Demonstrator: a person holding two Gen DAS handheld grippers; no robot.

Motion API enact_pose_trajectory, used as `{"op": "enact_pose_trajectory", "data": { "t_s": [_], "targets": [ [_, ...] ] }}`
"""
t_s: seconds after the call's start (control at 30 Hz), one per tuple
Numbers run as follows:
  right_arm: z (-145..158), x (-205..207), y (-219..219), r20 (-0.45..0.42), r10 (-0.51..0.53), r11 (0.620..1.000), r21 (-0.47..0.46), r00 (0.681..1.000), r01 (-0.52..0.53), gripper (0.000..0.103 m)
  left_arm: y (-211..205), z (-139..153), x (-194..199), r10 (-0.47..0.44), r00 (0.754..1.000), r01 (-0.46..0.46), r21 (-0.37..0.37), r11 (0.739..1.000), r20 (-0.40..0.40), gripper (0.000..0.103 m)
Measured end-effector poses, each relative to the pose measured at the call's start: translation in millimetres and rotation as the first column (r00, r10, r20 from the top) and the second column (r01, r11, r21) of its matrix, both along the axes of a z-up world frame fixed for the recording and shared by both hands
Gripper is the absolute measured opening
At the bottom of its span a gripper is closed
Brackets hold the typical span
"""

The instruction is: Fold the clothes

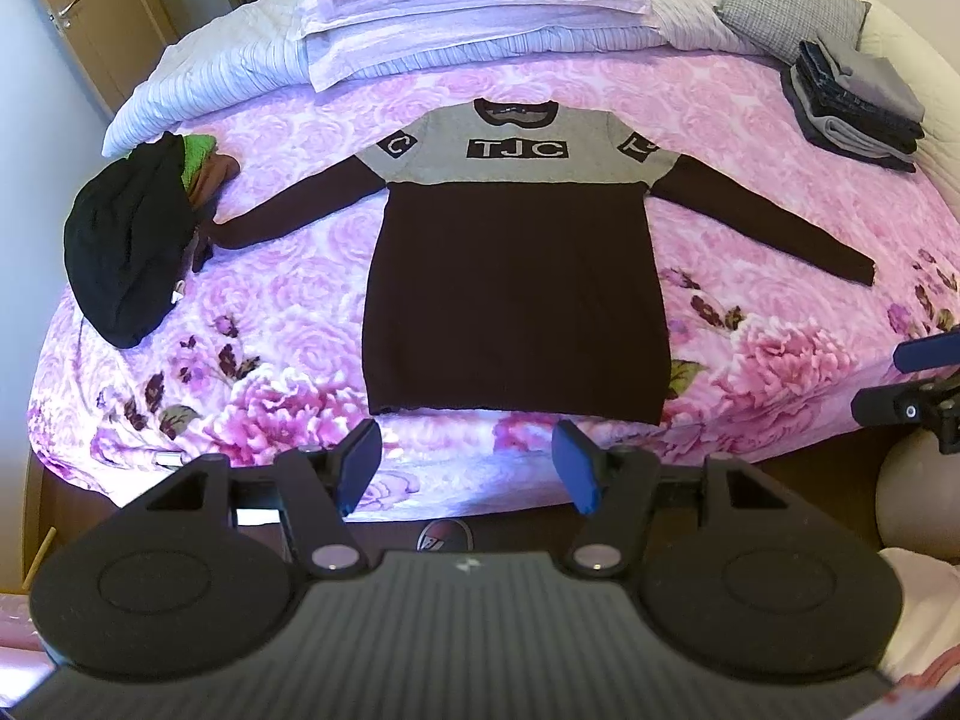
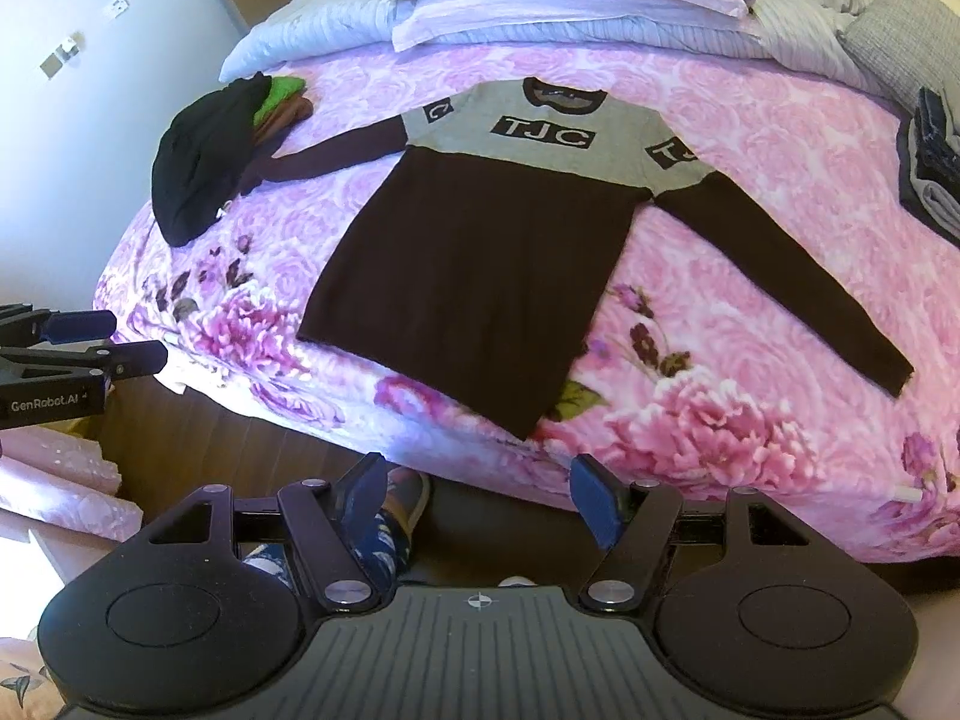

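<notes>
A long-sleeved sweater [image 1: 516, 288] [image 2: 474, 276], dark brown with a grey "TJC" chest band, lies flat and face up on the pink floral bedspread [image 1: 288, 276] [image 2: 720, 396], both sleeves spread out. My left gripper [image 1: 468, 462] hovers open just short of the sweater's hem, over the bed's near edge, holding nothing. My right gripper [image 2: 477, 489] is open too, below the bed's edge near the hem's right corner, empty. Each gripper shows at the edge of the other's view: the right one [image 1: 918, 378], the left one [image 2: 90, 342].
A heap of unfolded clothes [image 1: 132, 228] [image 2: 210, 150], black, green and brown, touches the left sleeve's cuff. A stack of folded clothes [image 1: 852, 102] [image 2: 930, 162] sits at the bed's right. Pillows and quilts [image 1: 468, 12] line the far end. A person's shoe [image 2: 408, 498] shows on the floor.
</notes>
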State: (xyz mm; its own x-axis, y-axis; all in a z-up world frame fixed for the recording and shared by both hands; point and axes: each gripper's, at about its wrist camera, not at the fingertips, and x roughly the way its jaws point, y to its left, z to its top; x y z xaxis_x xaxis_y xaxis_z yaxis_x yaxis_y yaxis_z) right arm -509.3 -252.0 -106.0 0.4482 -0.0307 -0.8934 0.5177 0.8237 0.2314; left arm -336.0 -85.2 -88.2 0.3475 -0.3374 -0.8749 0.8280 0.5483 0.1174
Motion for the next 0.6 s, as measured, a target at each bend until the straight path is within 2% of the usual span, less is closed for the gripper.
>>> {"op": "enact_pose_trajectory", "data": {
  "t_s": [0.6],
  "targets": [
    [2,-6,-5,0.005,-0.007,1.0,-0.002,1.0,0.007,0.065,-10,2,-8,-0.037,0.999,0.037,-0.006,0.999,0.0,0.059]
  ]
}}
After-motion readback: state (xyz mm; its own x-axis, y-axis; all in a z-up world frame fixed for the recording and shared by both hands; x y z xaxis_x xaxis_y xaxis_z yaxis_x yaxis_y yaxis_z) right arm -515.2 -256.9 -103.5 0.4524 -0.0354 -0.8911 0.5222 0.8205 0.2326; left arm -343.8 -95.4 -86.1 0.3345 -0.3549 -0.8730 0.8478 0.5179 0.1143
